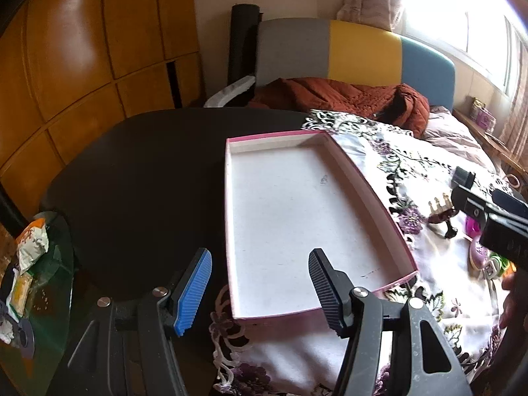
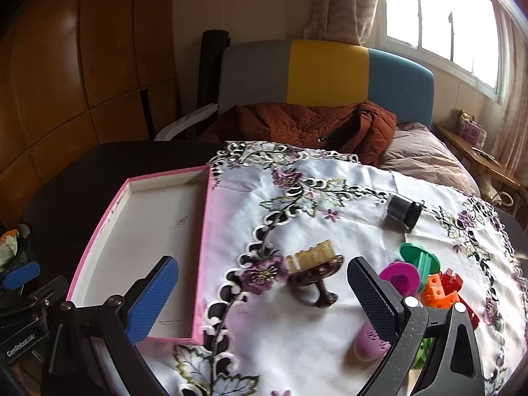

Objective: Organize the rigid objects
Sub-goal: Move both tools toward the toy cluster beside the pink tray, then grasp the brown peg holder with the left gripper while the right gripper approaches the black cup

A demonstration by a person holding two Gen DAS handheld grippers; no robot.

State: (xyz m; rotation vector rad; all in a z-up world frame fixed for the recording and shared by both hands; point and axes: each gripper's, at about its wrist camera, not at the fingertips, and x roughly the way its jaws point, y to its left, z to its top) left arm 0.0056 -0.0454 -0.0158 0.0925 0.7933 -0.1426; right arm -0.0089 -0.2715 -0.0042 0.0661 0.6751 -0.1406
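Note:
A shallow pink box with a white, empty inside lies on the table; it also shows in the right wrist view. My left gripper is open and empty over its near edge. My right gripper is open and empty above the floral cloth. Ahead of it lie a brown brush, a black cylinder, a magenta disc, a green spool, orange and red blocks and a purple oval piece. The brush shows at the right of the left view.
The round black table stands before a bed with a rust quilt and a grey, yellow and blue headboard. Wooden cabinets fill the left. A glass side table with snack packets is low left.

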